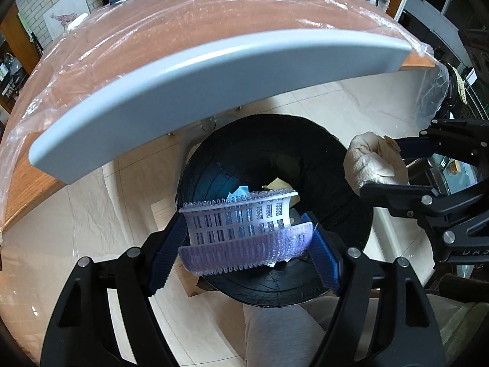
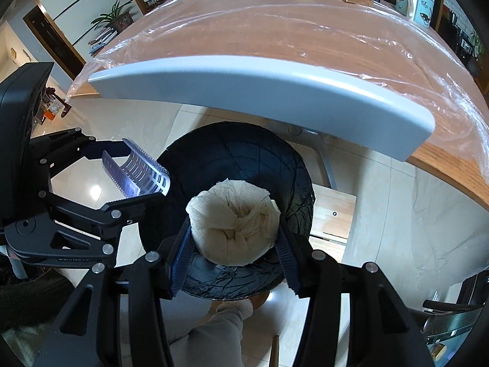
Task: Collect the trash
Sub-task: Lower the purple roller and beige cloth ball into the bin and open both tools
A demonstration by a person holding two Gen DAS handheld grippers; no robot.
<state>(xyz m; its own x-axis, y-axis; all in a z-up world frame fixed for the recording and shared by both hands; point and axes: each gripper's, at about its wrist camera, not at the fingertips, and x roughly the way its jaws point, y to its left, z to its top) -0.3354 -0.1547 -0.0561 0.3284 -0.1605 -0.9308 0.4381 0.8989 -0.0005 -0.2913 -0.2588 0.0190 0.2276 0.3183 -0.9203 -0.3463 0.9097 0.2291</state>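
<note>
So in the left wrist view, the left gripper (image 1: 244,238) is clamped on a translucent purple-white plastic mesh piece (image 1: 244,229), some kind of perforated strip with little bristly edges, curled between the two blue pads, which press on its two ends. It sits right over the open mouth of the black-lined trash bin (image 1: 275,287), which is directly below and ahead of the fingers. That plastic looks light and springy to me, bending under the squeeze, so I'd guess it pops back flat once it's let go; taking it by the ends like this seems fine, it's not fragile. Down inside the bin past the strip I can make out some scraps already there, something pale yellow and a bit of light blue, can't tell what exactly. Off to the right of these fingers the other tool holds a wadded paper towel (image 1: 376,162), just beside the bin's rim. Beyond the fingertips is the grey edge of the table (image 1: 214,70) with clear plastic sheeting (image 1: 198,24) over the wood top. Switching to the right wrist view, the right gripper (image 2: 233,238) is closed on that crumpled paper towel (image 2: 232,223), one pad on each side of the ball, hanging over the bin (image 2: 232,153). It's soft, squashy and near weightless, slightly stained in the middle, so a pinch across the bulk holds it easily. The bin's black liner (image 2: 226,281) shows all round the wad; the wad hides what's underneath.
</note>
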